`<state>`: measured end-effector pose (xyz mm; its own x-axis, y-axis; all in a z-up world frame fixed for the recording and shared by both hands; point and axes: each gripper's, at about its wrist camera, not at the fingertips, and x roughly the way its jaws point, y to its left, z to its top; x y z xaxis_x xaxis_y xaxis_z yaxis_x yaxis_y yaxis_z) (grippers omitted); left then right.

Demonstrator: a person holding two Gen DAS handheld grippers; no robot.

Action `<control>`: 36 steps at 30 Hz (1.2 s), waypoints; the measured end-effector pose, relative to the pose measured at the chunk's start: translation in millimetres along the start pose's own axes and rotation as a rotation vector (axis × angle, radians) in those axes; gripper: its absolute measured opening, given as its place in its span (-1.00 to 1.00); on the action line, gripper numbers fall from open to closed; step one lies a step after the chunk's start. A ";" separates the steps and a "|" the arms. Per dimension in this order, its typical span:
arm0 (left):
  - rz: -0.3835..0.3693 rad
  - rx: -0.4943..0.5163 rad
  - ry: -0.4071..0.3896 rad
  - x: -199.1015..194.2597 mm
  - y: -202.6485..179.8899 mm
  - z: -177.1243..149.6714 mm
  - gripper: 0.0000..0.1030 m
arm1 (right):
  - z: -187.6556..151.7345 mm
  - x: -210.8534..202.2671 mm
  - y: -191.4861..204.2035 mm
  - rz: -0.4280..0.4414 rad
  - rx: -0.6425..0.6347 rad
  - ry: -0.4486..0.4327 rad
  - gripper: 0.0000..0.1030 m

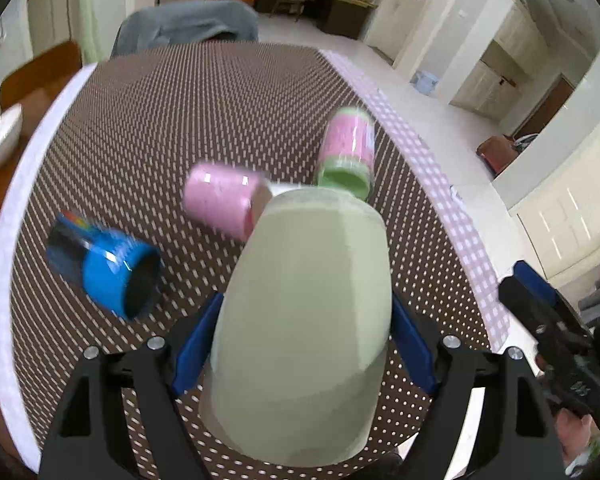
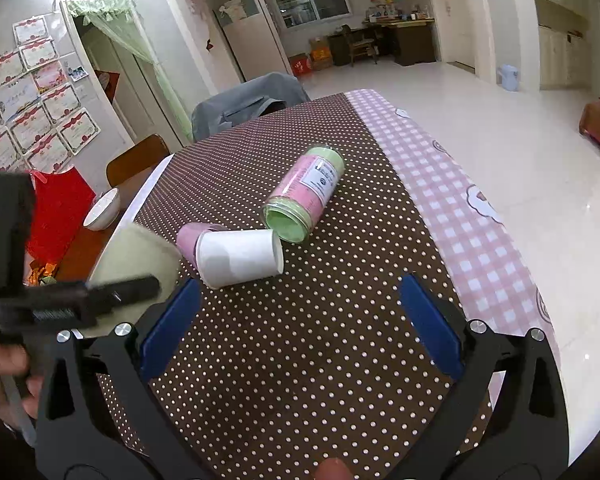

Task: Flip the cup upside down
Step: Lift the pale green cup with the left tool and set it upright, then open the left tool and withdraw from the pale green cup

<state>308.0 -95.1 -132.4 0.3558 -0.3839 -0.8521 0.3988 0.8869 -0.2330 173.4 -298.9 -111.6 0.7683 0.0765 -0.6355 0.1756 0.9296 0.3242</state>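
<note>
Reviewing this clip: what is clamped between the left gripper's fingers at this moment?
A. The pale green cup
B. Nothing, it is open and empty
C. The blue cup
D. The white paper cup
A: in the left wrist view the left gripper has its blue fingers pressed against both sides of the pale green cup, while the blue cup and the white paper cup lie on the table.
</note>
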 end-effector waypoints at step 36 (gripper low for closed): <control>0.238 -0.033 -0.228 -58.8 11.6 -48.3 0.73 | -5.9 1.8 36.8 0.042 -0.051 0.024 0.89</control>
<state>250.8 -49.9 -107.7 0.6176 -0.2091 -0.7582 0.2552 0.9651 -0.0583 177.6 -262.4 -105.0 0.7593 0.1239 -0.6388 0.1112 0.9426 0.3150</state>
